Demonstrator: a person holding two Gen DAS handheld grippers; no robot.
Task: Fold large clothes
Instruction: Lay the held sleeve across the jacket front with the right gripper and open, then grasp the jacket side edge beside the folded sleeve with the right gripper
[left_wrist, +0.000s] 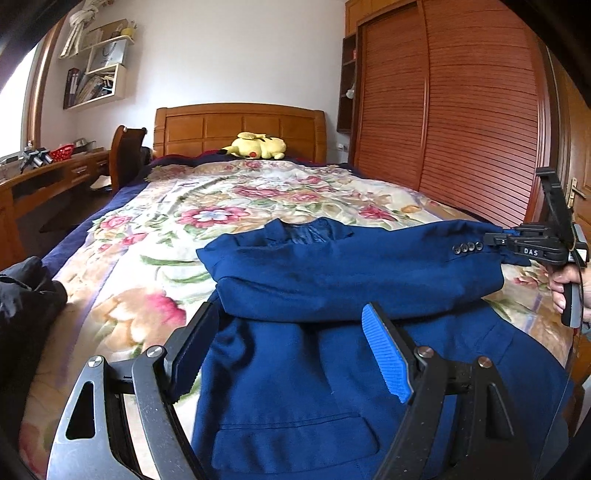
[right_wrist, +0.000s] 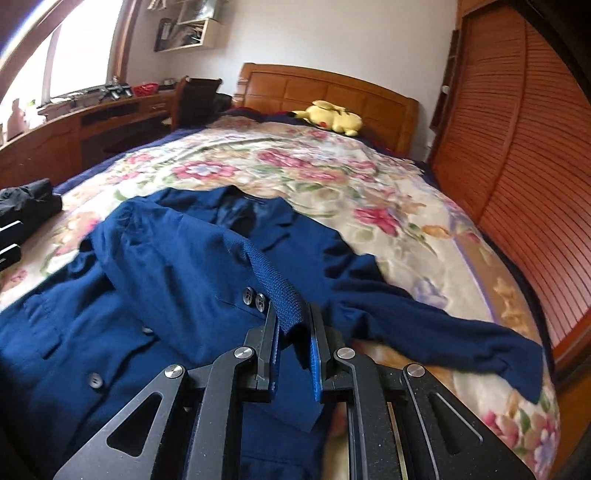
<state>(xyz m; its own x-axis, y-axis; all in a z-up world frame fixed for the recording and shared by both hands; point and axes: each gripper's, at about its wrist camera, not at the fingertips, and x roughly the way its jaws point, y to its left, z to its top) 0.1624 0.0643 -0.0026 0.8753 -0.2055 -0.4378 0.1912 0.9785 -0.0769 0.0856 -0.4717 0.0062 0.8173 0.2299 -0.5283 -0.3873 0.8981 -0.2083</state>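
A blue suit jacket (left_wrist: 295, 369) lies front up on the floral bed, collar toward the headboard. One sleeve (left_wrist: 351, 266) is drawn across its chest. My right gripper (left_wrist: 496, 242) is shut on that sleeve's cuff by the cuff buttons (left_wrist: 467, 248), at the jacket's right side. In the right wrist view the right gripper (right_wrist: 293, 325) pinches the cuff (right_wrist: 280, 295), and the jacket (right_wrist: 92, 332) spreads left. The other sleeve (right_wrist: 424, 328) lies out to the right on the bed. My left gripper (left_wrist: 291, 328) is open, low over the jacket's lower front, holding nothing.
The bed's floral cover (left_wrist: 221, 206) stretches to a wooden headboard (left_wrist: 240, 129) with a yellow plush toy (left_wrist: 258, 146). Dark clothing (left_wrist: 26, 295) lies at the bed's left edge. A desk (left_wrist: 48, 177) stands at left, a slatted wardrobe (left_wrist: 461, 110) at right.
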